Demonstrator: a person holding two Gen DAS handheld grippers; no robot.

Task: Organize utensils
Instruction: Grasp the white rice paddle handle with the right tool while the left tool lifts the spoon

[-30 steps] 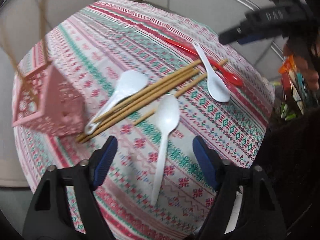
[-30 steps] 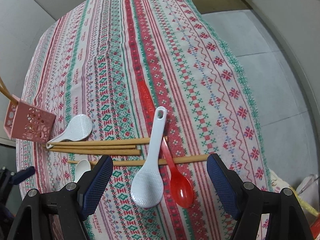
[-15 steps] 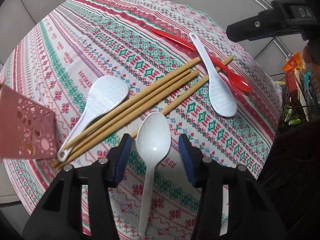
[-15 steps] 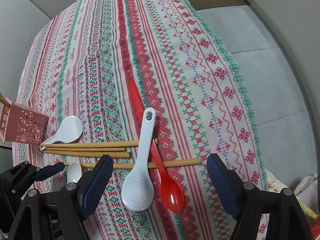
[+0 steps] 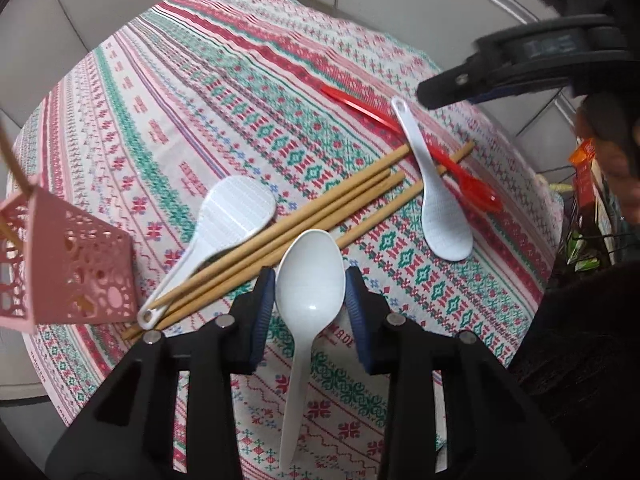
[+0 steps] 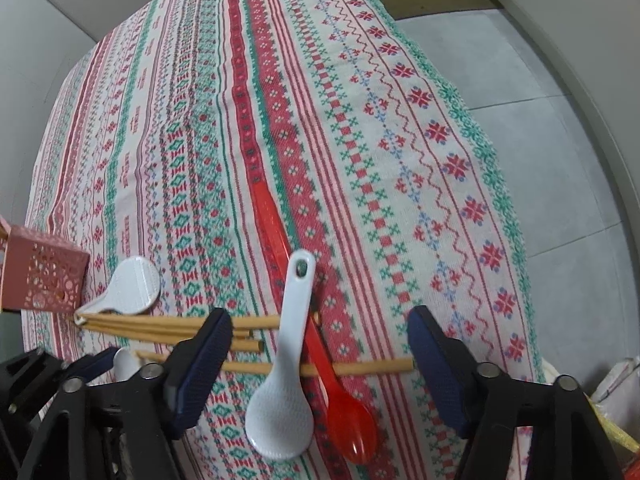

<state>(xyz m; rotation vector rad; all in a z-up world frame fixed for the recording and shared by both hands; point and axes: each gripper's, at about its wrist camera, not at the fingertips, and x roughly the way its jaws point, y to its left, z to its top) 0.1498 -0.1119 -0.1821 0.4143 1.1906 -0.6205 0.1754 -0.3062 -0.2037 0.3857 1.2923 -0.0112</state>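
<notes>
A smooth white plastic spoon lies on the bench, bowl up and handle running back under the left gripper. Its bowl is bracketed by the blue pads, which have just been closing; they stand narrow and very close to the bowl's edges, though firm contact cannot be confirmed. The step in hand is judged to be the pickup of this spoon. Next, the grip would need to be completed across the rounded bowl, which may slip, and the spoon lifted and carried to the pink perforated plastic holder to the left.

Just beyond the bowl lie four bamboo chopsticks, with a ribbed white rice paddle resting on their left end.

A second white textured paddle and a red plastic spoon lying across one chopstick are framed by the right gripper, whose jaws have been closing but are wide apart and touch nothing.

The spoon between the left pads is shown fully only in the left wrist view; in the right wrist view just a sliver of it is seen. The red spoon's long handle on the patterned tablecloth is shown clearly only there.
</notes>
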